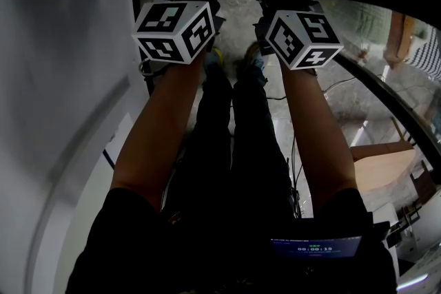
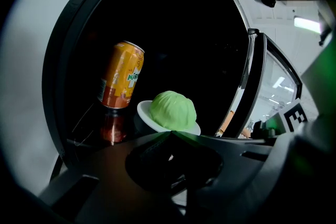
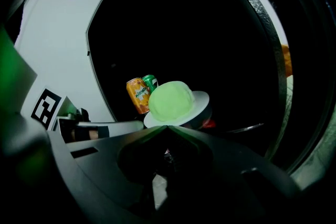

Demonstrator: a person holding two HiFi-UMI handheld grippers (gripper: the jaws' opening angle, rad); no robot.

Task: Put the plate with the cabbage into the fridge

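Both the left gripper [image 2: 170, 134] and the right gripper [image 3: 167, 127] pinch the rim of the round white plate [image 2: 142, 109], which looks stiff and probably slick and needs holding level or the pale-green cabbage [image 2: 173, 109] may roll.

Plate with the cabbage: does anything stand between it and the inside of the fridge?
The fridge door is open. An orange can and a green can stand inside, left of the plate; the rest is too dark to tell.

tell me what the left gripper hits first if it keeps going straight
The left gripper pinches the round white plate with the green cabbage; past it, probably only dark fridge, the orange soda can off left.
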